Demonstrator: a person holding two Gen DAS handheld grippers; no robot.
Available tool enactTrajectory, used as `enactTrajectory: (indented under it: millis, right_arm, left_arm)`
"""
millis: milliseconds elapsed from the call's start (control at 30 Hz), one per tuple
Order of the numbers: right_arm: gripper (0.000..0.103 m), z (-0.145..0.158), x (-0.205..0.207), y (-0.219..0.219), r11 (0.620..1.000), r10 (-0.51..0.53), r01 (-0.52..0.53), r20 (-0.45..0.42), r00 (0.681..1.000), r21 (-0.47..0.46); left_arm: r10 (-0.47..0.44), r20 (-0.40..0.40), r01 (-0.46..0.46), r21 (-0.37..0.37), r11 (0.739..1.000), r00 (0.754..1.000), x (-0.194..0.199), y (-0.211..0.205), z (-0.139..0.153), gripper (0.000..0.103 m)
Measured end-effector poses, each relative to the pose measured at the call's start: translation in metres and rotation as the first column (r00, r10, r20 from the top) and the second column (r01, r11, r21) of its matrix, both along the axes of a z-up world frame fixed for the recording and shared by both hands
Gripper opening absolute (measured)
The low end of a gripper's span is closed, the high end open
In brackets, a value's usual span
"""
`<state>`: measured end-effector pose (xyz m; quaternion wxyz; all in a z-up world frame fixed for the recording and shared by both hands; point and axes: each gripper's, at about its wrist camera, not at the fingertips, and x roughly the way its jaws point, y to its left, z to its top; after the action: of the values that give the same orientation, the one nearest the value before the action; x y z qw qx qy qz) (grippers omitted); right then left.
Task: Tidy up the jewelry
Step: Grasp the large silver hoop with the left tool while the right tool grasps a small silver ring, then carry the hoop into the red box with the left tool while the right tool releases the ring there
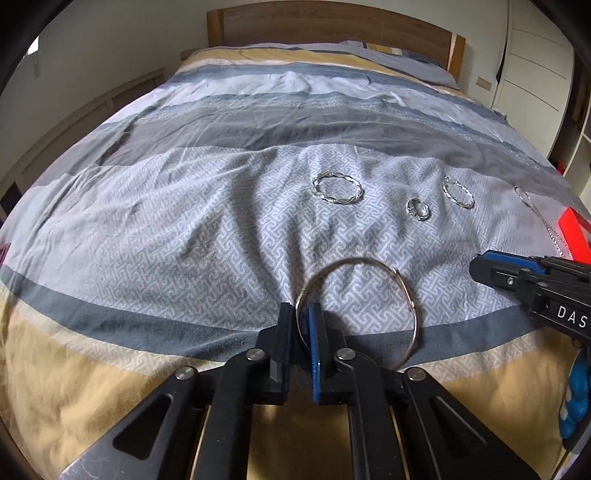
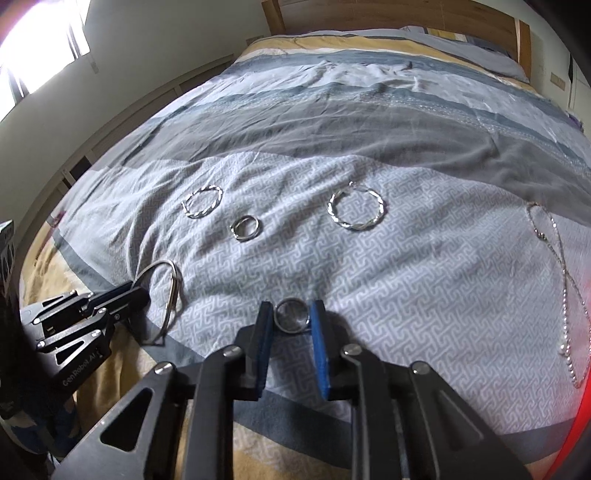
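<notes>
My left gripper (image 1: pixel 303 314) is shut on a plain silver bangle (image 1: pixel 402 284), holding it low over the bedspread; it also shows in the right wrist view (image 2: pixel 173 291). My right gripper (image 2: pixel 291 314) is shut on a small silver ring (image 2: pixel 291 315), pinched between the blue pads. On the patterned cover lie two twisted silver hoops (image 2: pixel 204 202) (image 2: pixel 356 210), a small ring (image 2: pixel 245 228) and a chain necklace (image 2: pixel 565 280). In the left wrist view the hoops (image 1: pixel 337 189) (image 1: pixel 458 192) and small ring (image 1: pixel 418 209) lie ahead.
The bed (image 1: pixel 258 110) is covered by a striped grey, blue and yellow duvet, with a wooden headboard (image 1: pixel 332 22) at the far end. A red box (image 1: pixel 574 230) sits at the right edge. White drawers (image 1: pixel 535 55) stand to the right.
</notes>
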<state>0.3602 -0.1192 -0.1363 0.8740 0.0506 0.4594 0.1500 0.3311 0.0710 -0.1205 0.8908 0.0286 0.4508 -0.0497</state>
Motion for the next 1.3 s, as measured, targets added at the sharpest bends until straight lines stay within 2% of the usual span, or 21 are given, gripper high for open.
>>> enactTrajectory:
  millis: [233, 433, 833, 1100, 1300]
  right_arm:
    - [0.019, 0.024, -0.021, -0.011, 0.999, -0.016, 0.015, 0.035, 0.999, 0.035]
    - [0.019, 0.055, -0.055, -0.032, 0.998, -0.042, 0.038, 0.077, 0.996, 0.051]
    - [0.019, 0.091, -0.141, -0.119, 0.986, -0.162, 0.156, 0.118, 0.98, 0.052]
    - [0.019, 0.097, -0.179, -0.203, 0.958, -0.287, 0.286, 0.131, 0.949, 0.024]
    - [0.019, 0.091, -0.183, -0.26, 0.935, -0.35, 0.355, 0.118, 0.929, -0.022]
  left_arm:
    - [0.03, 0.013, -0.03, 0.023, 0.999, 0.999, -0.01, -0.003, 0.017, 0.005]
    - [0.038, 0.03, -0.038, 0.026, 0.999, 0.999, -0.024, -0.009, 0.04, 0.005]
    - [-0.037, 0.054, 0.034, 0.061, 0.998, 0.998, -0.066, -0.057, 0.079, 0.005]
    - [-0.18, 0.072, 0.177, 0.057, 0.983, 0.981, -0.082, -0.135, 0.101, 0.005]
    - [-0.329, 0.095, 0.331, -0.007, 0.944, 0.94, -0.082, -0.228, 0.114, 0.005]
